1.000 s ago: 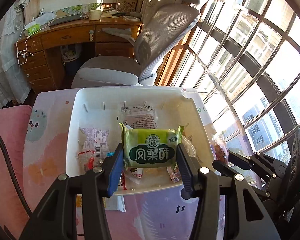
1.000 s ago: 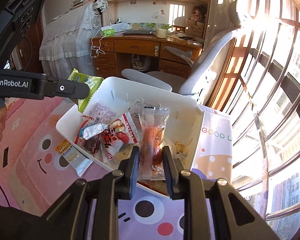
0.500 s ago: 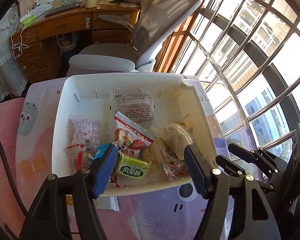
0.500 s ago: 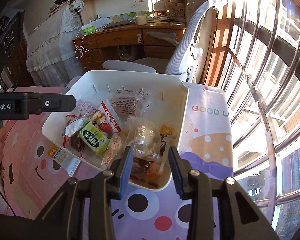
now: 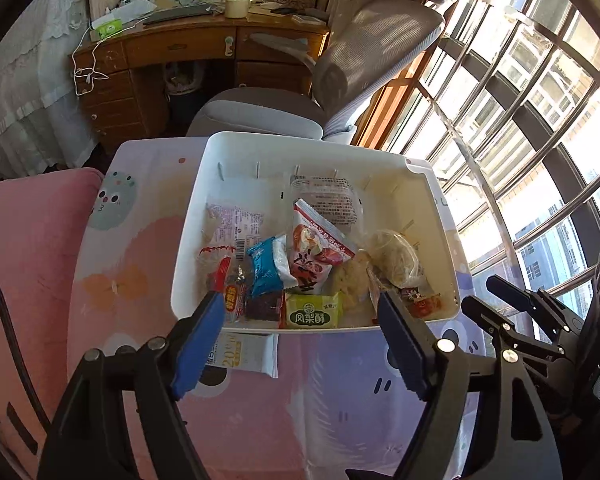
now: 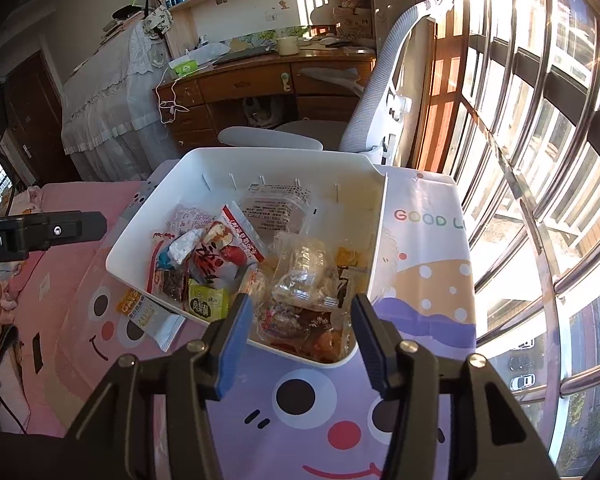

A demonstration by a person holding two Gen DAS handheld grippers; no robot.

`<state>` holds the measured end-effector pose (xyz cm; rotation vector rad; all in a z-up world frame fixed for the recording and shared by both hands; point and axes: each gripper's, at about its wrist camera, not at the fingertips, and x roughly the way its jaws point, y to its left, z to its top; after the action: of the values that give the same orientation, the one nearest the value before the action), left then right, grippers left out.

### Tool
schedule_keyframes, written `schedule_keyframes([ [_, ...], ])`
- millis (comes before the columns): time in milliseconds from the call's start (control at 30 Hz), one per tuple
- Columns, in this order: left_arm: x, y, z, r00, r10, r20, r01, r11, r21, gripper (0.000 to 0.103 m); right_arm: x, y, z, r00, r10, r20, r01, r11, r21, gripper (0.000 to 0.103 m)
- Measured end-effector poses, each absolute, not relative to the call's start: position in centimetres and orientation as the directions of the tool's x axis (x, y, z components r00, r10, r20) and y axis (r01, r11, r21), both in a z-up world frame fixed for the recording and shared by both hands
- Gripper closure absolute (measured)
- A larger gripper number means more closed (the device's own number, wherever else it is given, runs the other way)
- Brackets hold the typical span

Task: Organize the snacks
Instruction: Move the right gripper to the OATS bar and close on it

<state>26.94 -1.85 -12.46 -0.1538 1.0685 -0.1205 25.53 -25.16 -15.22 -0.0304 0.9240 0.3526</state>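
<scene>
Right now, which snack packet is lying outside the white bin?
The white and gold packet on the tablecloth, tucked against the white bin beside its near wall; all others lie inside.

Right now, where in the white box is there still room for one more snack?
The white bin has bare floor along its far wall, beside the clear printed packet, and in the far right corner. The near half is crowded: the green pastry pack, blue wrapper and others overlap there.

You see a smooth white plastic bin (image 5: 236,152) with a slight sheen, full of glossy, crinkled film snack packets (image 6: 304,276). The surface (image 6: 420,280) wears a smooth printed cloth. Your claw (image 5: 300,332) is matt black plastic with blue rubbery pads (image 5: 198,344).
</scene>
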Motion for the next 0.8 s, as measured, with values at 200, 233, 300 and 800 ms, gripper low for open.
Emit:
schedule_keyframes([
  [200,23.2,0.1,-13.1,0.456,-0.137,-0.879,-0.036,0.984,-0.172,0.024,24.1,-23.6,-15.1,0.536,0.325,-0.779,-0.348,0.926,0.147,0.041],
  [233,22.7,0.4,-13.3,0.453,-0.133,-0.882,-0.047,0.984,-0.173,0.024,23.8,-23.3,-15.1,0.533,0.331,-0.778,-0.357,0.922,0.148,0.04],
  [300,21.5,0.9,-13.9,0.445,-0.128,-0.886,-0.067,0.982,-0.175,0.022,23.4,-22.5,-15.1,0.525,0.345,-0.778,-0.377,0.914,0.151,0.039],
  [800,17.4,4.5,-17.0,0.393,-0.084,-0.916,-0.165,0.973,-0.16,0.021,18.6,-15.5,-18.4,0.447,0.429,-0.785,-0.536,0.831,0.148,0.032],
])
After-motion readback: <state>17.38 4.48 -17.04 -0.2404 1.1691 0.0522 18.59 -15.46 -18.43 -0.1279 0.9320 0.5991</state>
